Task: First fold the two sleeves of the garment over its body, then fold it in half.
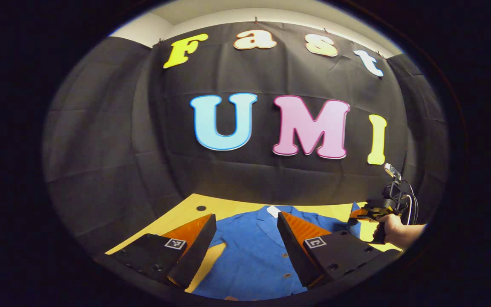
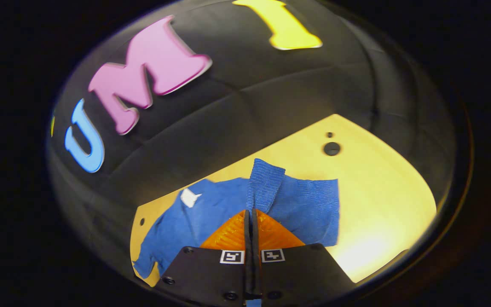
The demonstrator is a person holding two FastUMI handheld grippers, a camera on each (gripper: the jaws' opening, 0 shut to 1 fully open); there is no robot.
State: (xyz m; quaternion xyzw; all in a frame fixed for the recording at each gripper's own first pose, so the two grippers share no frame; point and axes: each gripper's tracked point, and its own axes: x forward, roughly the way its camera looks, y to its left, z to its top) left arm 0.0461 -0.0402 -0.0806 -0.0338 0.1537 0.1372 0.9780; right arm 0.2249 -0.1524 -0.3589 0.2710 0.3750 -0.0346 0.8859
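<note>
Right hand-held gripper (image 2: 252,213) pinches sleeve (image 2: 267,183); shirt (image 1: 254,251) hem cut off.

The garment (image 2: 211,213) is soft matt cloth, its sleeve (image 2: 267,183) at twelve o'clock from the right gripper (image 2: 252,224) finely ribbed. The table (image 2: 377,192) looks smooth, faintly glossy. The booth wall (image 1: 143,149) is creased matt cloth.

No word or number can be read on any object here. Each finger of the left gripper (image 1: 245,215) carries a small square black-and-white code marker (image 1: 175,244), one on the left finger and one on the right. The right gripper (image 2: 249,210) has the same pair of markers (image 2: 232,256). A white tag (image 1: 273,211) sits at the far collar of the blue shirt (image 1: 249,251), and any print on it is too small to read.
</note>
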